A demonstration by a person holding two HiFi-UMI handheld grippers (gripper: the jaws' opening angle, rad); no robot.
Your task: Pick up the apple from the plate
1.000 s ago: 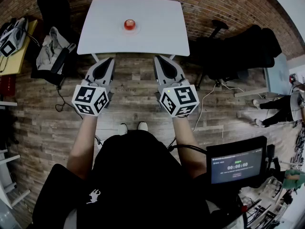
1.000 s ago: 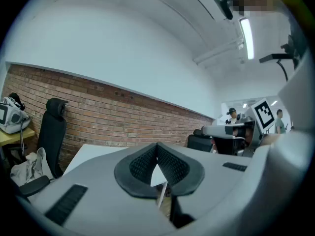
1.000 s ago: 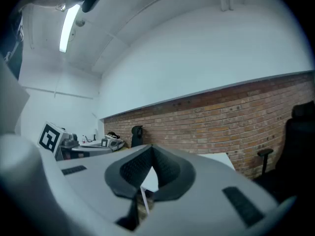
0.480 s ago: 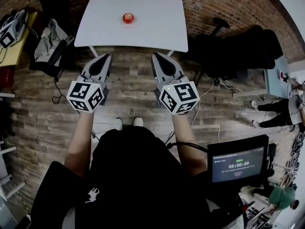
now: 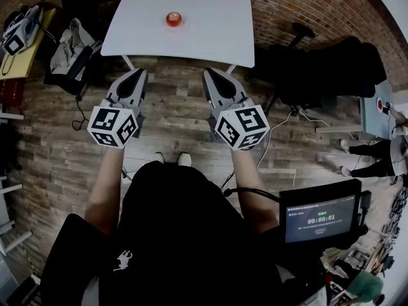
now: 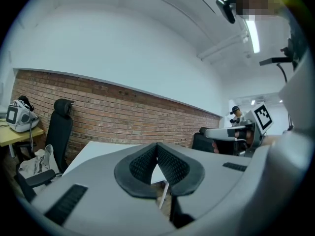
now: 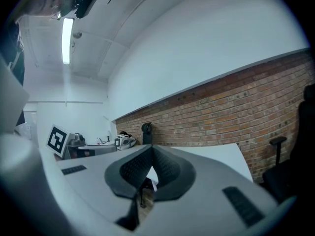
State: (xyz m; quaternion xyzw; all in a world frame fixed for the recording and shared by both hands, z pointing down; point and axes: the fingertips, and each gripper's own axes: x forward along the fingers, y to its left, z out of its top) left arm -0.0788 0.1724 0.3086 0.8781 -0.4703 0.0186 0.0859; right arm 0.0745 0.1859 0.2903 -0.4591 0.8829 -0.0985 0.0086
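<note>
Red round apple is noted on a small pale plate around the middle of the white rectangular counter, untouched and well apart from both claws. Left claw and right claw are held over the wooden plank floor short of the counter, each with jaws pressed together on nothing, so approach, opening, grasp and lift are all judged outstanding. Against the frame a second earlier, the counter is found slightly higher in the head view; the apple is unmoved on its plate.
</note>
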